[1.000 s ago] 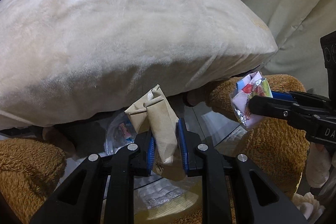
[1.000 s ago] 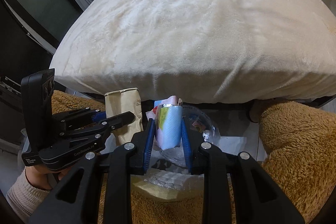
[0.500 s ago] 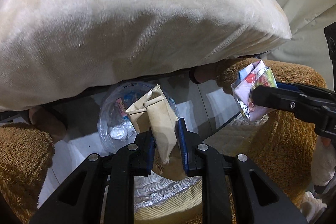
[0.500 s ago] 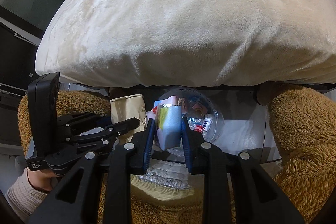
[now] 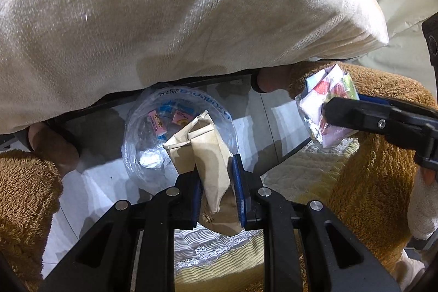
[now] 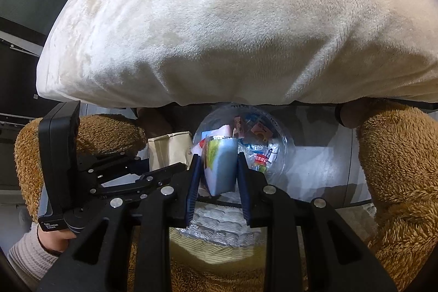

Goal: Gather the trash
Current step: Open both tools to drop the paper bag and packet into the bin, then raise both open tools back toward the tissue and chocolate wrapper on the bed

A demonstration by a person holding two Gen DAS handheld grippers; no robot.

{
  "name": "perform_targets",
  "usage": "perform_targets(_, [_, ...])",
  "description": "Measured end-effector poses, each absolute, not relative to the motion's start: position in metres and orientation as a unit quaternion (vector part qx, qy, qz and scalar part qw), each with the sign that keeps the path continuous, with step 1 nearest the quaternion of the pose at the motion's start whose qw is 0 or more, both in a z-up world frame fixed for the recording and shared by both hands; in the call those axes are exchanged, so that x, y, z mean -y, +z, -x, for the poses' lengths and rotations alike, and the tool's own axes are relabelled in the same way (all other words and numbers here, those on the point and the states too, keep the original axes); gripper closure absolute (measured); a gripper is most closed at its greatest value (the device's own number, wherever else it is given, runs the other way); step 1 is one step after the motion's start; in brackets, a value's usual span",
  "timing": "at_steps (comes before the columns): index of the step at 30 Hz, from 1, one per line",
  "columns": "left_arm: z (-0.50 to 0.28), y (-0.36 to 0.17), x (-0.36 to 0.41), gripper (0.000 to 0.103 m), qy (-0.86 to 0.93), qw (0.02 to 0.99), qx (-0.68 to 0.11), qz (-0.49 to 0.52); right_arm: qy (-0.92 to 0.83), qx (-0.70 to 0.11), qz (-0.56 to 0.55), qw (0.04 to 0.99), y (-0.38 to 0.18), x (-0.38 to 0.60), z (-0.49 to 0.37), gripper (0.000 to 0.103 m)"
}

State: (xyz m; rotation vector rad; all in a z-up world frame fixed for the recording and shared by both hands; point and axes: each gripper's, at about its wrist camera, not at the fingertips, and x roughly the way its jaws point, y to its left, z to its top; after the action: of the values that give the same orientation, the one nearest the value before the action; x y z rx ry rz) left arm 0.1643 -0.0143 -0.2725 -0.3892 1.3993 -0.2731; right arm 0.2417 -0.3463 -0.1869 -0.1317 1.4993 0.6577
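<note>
I count two tongs and each one pinches one piece of trash. My left tongs [image 5: 216, 188] are pressed tight on one folded brown paper bag [image 5: 204, 152]. My right tongs [image 6: 217, 177] squeeze one shiny colourful wrapper [image 6: 220, 163]. One clear plastic bag [image 5: 153, 138] sits open on the floor, and I use it as my landmark. Inside it I can count two small pink packets [image 5: 167, 121] plus some crumpled silver bits. The brown paper bag hangs just above the clear bag's near edge. The wrapper hangs over the clear bag too. Both tongs point steeply down at it, side by side, with the left ones just beside the right. A hand [image 6: 52, 237] in a pale knit sleeve holds the left tool. Behind the clear bag hangs a big cream fluffy blanket [image 6: 232, 26]. Brown fuzzy fabric [image 6: 397, 168] sits on both sides of the clear bag
</note>
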Motion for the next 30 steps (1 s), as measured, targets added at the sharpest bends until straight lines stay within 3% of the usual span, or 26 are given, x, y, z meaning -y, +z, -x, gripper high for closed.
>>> perform_targets(3, [-0.164, -0.275, 0.016, 0.083, -0.125, 0.737, -0.641, 0.177, 0.292, -0.668, 0.058, 0.682, -0.185, 0.346, -0.242, 0.074])
perform_targets(7, [-0.166, -0.273, 0.016, 0.075, -0.115, 0.741, -0.639, 0.171, 0.291, -0.668, 0.058, 0.682, -0.183, 0.347, -0.243, 0.072])
perform_targets(9, [-0.166, -0.273, 0.016, 0.065, -0.111, 0.741, -0.639, 0.173, 0.293, -0.668, 0.055, 0.682, -0.182, 0.347, -0.243, 0.069])
perform_targets(10, [-0.166, -0.273, 0.015, 0.053, -0.107, 0.742, -0.638, 0.174, 0.292, -0.667, 0.053, 0.683, -0.181, 0.347, -0.243, 0.060])
perform_targets(11, [-0.165, -0.273, 0.014, 0.050, -0.105, 0.743, -0.638, 0.175, 0.292, -0.665, 0.051, 0.686, -0.179, 0.348, -0.243, 0.056])
perform_targets(30, [-0.155, -0.233, -0.003, 0.050, -0.085, 0.782, -0.589, 0.186, 0.296, -0.631, 0.055, 0.715, -0.140, 0.359, -0.229, 0.056])
